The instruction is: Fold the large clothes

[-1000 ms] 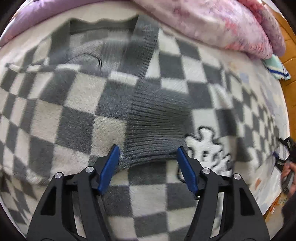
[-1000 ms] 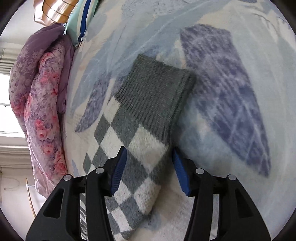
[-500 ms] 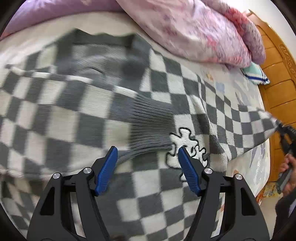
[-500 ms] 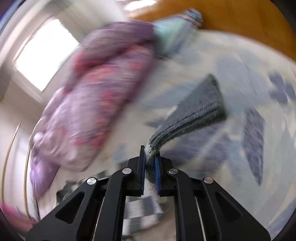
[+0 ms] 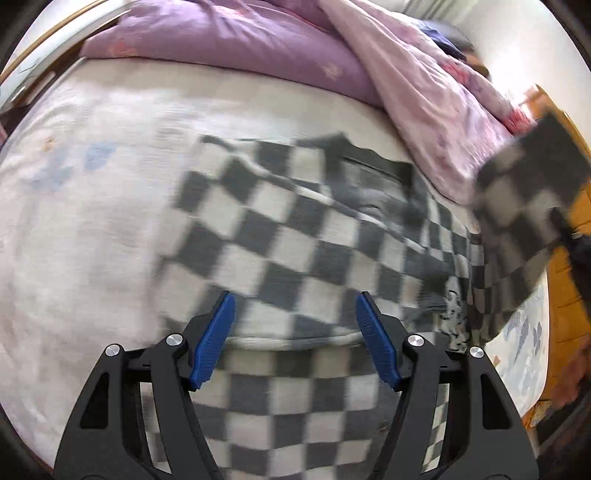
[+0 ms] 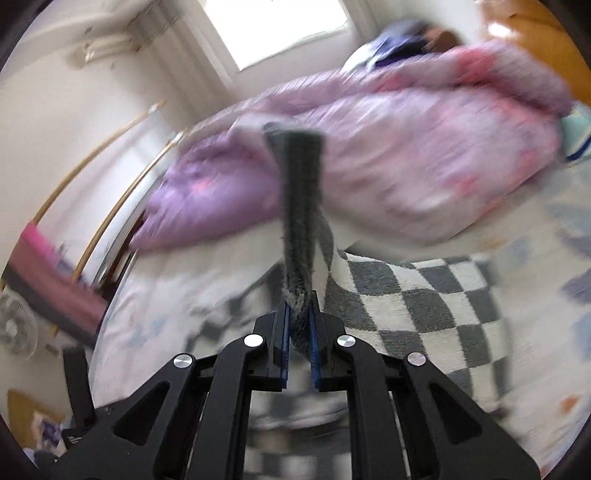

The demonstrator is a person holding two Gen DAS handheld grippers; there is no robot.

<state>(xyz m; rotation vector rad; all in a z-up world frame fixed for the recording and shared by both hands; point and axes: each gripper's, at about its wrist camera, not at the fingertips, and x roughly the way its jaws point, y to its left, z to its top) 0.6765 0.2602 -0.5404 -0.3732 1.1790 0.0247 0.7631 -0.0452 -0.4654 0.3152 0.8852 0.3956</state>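
Note:
A grey-and-white checkered sweater [image 5: 295, 243] lies spread on the bed. My left gripper [image 5: 295, 339] hovers open above its body, blue pads wide apart with nothing pinched. At the right edge of the left wrist view, one checkered sleeve [image 5: 517, 206] is lifted in the air. My right gripper [image 6: 299, 325] is shut on that sleeve near its grey ribbed cuff [image 6: 301, 206], which sticks up edge-on from the jaws. The sweater body [image 6: 413, 310] lies below and right of it.
A purple and pink floral duvet [image 5: 280, 62] is heaped along the far side of the bed. The pale bedsheet [image 5: 81, 206] shows left of the sweater. An orange wooden headboard [image 5: 569, 280] stands at the right. A window [image 6: 277, 26] and a fan [image 6: 14, 325] sit beyond the bed.
My right gripper shut on the sleeve by its cuff, lifted it off the sheet and swung it over toward the sweater body. My left gripper rose and shifted left, staying open.

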